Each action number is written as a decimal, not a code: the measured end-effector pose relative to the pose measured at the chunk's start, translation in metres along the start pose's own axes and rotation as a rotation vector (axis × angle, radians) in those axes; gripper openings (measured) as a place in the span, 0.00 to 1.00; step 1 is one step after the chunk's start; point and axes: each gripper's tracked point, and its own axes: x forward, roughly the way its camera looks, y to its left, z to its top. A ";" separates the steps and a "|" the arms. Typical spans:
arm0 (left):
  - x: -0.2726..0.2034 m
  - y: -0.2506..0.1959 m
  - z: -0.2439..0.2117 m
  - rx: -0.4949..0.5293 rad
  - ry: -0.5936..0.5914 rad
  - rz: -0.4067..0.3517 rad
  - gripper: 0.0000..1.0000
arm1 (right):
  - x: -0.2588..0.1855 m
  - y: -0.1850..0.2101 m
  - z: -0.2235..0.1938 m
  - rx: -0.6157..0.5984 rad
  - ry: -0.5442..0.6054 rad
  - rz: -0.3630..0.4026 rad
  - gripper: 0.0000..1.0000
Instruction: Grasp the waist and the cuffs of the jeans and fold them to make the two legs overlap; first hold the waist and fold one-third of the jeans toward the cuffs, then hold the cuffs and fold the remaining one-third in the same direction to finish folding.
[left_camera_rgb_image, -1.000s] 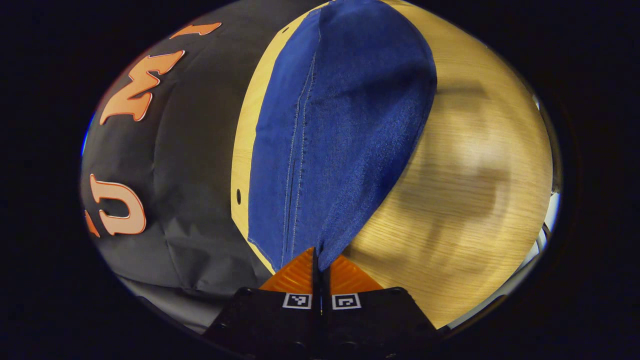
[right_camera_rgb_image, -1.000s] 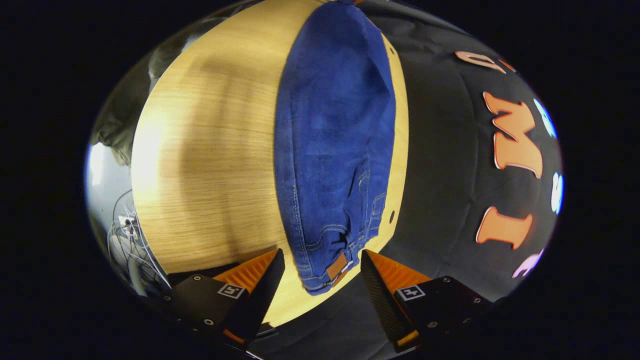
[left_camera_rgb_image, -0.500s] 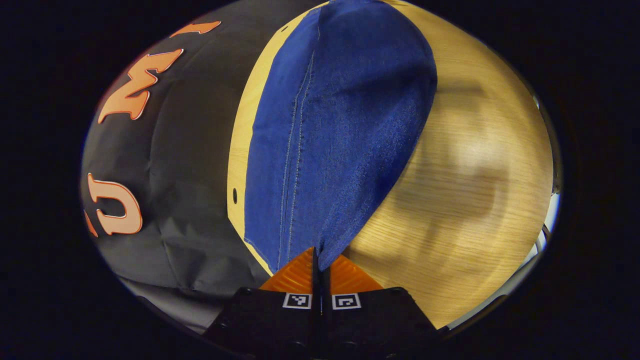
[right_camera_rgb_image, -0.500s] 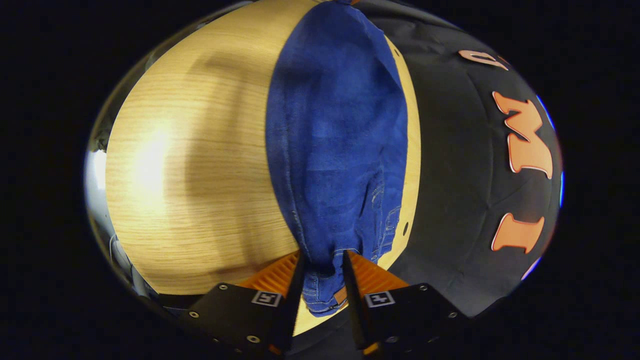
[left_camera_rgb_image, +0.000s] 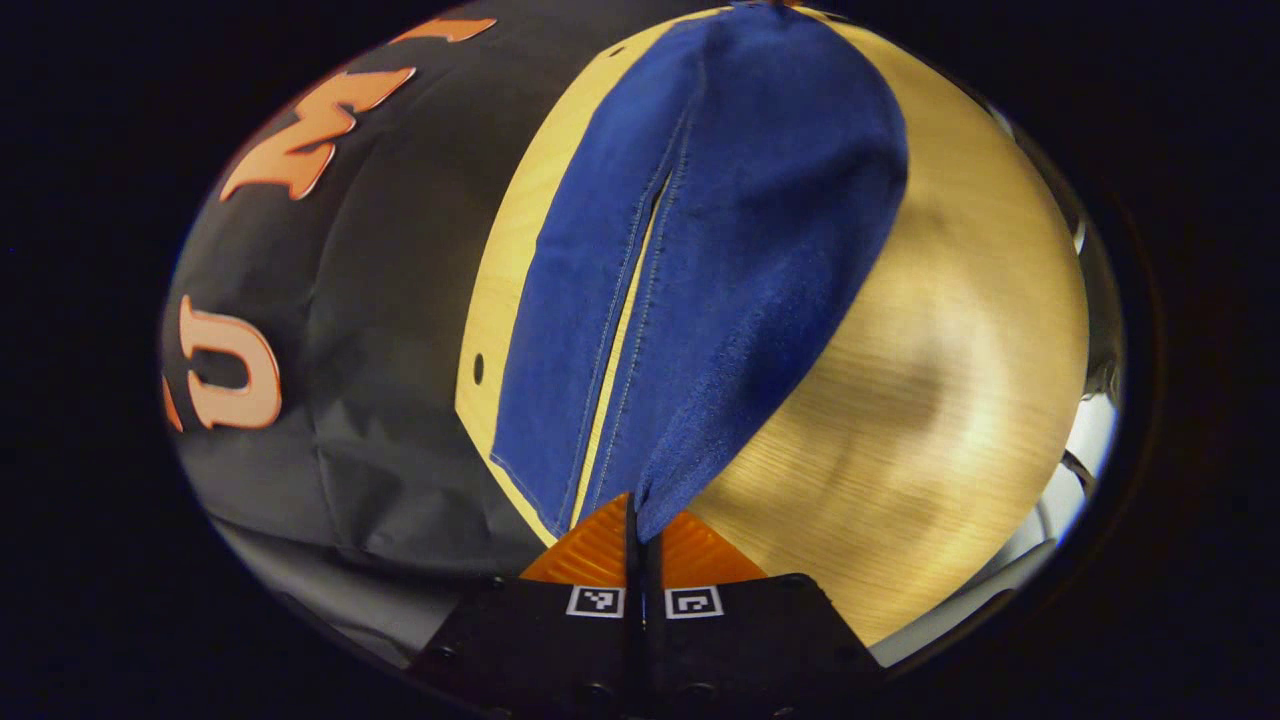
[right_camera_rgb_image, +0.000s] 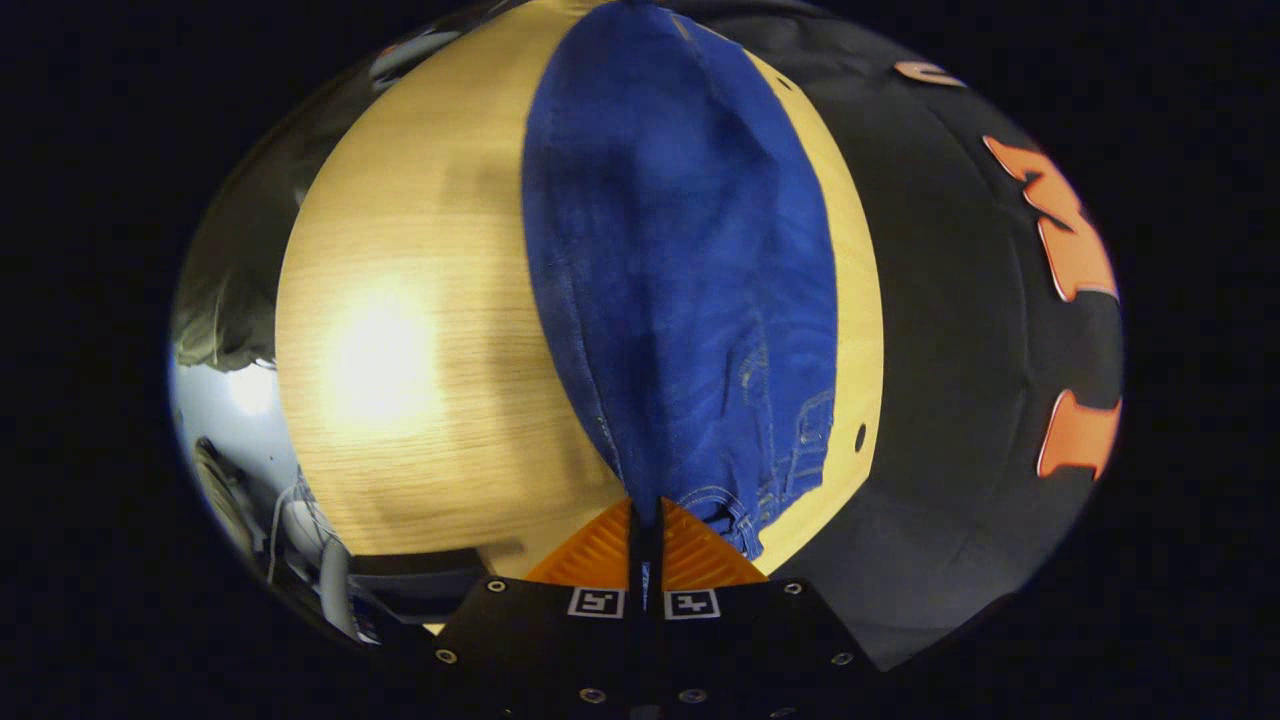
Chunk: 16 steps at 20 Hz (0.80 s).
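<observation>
left tool (left_camera_rgb_image: 636, 520): clamped on jeans (left_camera_rgb_image: 700, 260) cuff end | right tool (right_camera_rgb_image: 646, 525): clamped on jeans (right_camera_rgb_image: 680, 280) waist end | jeans: stretched lengthwise along the surface (right_camera_rgb_image: 440, 330) edge beside the booth wall

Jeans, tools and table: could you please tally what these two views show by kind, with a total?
Jeans: 1, blue, lying along the table.
Tools: 2, the left tool shut on the cuff end, the right tool shut on the waist end.
Table: 1, light wood.
Total: 4
</observation>
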 end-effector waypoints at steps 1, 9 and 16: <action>-0.002 0.006 0.002 0.007 -0.004 -0.030 0.01 | -0.005 -0.010 0.001 0.027 -0.004 0.009 0.00; -0.014 0.090 0.023 -0.023 -0.039 -0.251 0.01 | -0.018 -0.089 0.008 0.132 0.025 0.125 0.00; 0.043 0.171 0.026 0.117 -0.001 -0.329 0.01 | 0.015 -0.160 0.026 0.361 0.020 0.202 0.00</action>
